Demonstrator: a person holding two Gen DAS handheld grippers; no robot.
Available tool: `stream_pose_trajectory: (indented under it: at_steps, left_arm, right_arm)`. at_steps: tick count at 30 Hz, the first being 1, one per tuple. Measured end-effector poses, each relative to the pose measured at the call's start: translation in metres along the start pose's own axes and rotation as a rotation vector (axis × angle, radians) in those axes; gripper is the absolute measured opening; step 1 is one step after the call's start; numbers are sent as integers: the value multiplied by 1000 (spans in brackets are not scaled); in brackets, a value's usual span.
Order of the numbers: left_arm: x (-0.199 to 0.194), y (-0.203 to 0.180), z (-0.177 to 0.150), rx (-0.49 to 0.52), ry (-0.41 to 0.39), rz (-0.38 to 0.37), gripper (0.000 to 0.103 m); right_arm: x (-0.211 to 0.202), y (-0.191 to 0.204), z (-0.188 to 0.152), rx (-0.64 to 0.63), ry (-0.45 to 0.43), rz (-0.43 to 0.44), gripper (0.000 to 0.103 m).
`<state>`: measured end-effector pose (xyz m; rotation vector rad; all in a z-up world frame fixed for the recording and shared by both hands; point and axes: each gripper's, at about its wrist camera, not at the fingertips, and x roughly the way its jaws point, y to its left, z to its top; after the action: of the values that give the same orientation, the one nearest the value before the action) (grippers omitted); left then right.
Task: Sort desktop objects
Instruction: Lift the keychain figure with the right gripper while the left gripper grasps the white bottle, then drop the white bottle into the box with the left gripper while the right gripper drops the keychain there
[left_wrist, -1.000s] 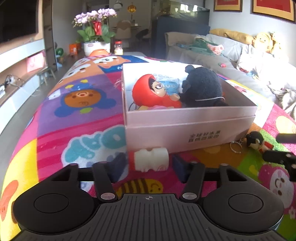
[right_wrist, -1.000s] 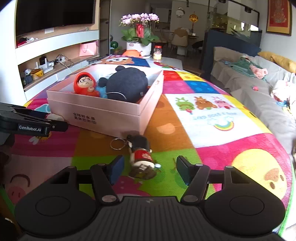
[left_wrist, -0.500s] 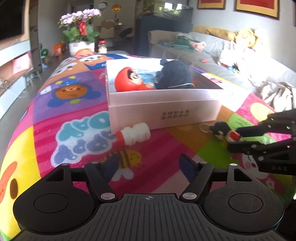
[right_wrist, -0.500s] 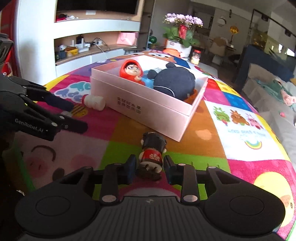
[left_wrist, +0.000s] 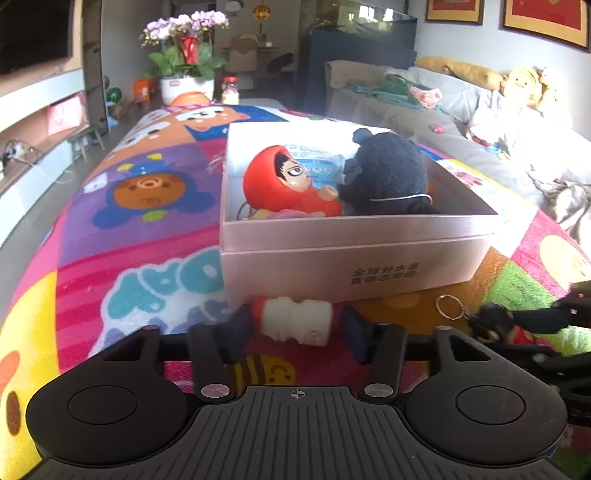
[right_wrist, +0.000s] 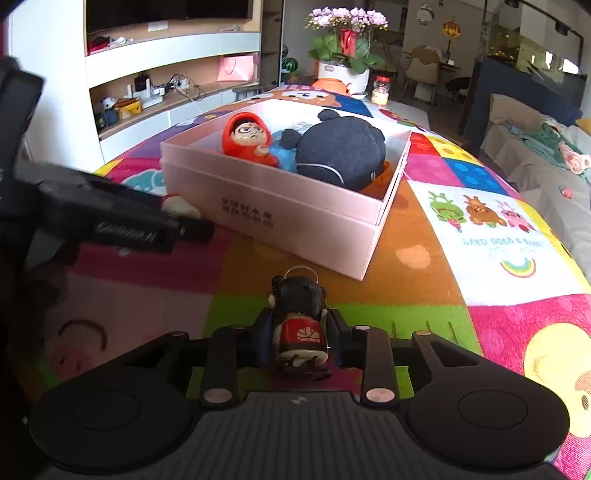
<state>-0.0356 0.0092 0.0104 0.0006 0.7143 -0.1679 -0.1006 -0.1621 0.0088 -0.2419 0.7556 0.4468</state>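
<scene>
Right gripper clamping keychain doll, left gripper spread around half-hidden bottle

Black ribbed body, silver screws, blue-padded fingers

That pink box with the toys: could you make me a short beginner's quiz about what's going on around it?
1. True or false: the red-hooded doll lies inside the pink box.
2. What sits between the right gripper fingers? A) keychain figure B) flower pot C) jar
3. Fill in: the small white bottle lies on the mat between the open fingers of the ____ gripper.

Key: 1 true; 2 A; 3 left.
</scene>
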Motion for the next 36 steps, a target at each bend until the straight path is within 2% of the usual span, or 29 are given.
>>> stream_pose_trajectory:
  at_steps: [4,7,10,14,17,21,22,23,26,27,28,29,31,36]
  left_arm:
    - [-20,-2,-8,47,-9,-51,48]
    - [-56,-6,-11,105,-61,-98,48]
    - [-100,-8,2,146,-176,-135,48]
    - [-140,-16,31,219,-354,-139,48]
    - [-133,-22,51,251,-402,-107,48]
    - [-97,-23,89,237,-429,-91,50]
    - [-85,-21,101,222,-442,-92,55]
    - [-72,-16,113,192,-436,-96,70]
    - [-50,7,133,43,-391,-111,77]
    - [-48,15,132,18,-387,-123,81]
    - [-47,23,128,0,-386,-118,88]
    - [-45,28,120,-7,-381,-100,91]
    - [-43,39,104,4,-351,-87,93]
    - [-42,53,54,43,-255,-125,96]
  right_arm:
    - [-13,-1,-5,-12,4,-2,30]
    - [-35,-9,-1,-1,-41,-13,30]
    - [-75,-25,16,39,-172,-59,30]
    - [-125,-38,42,87,-367,-93,30]
    - [-137,-37,58,71,-458,-123,30]
    - [-127,-38,79,55,-487,-105,30]
    - [-122,-38,84,55,-484,-97,30]
    - [-116,-39,90,59,-479,-88,30]
    - [-101,-43,106,75,-455,-71,30]
    - [-98,-45,110,80,-448,-65,30]
    - [-94,-47,112,87,-441,-54,30]
    - [-91,-49,116,95,-435,-40,30]
    - [-80,-54,126,112,-414,-6,30]
    - [-38,-56,168,151,-341,114,30]
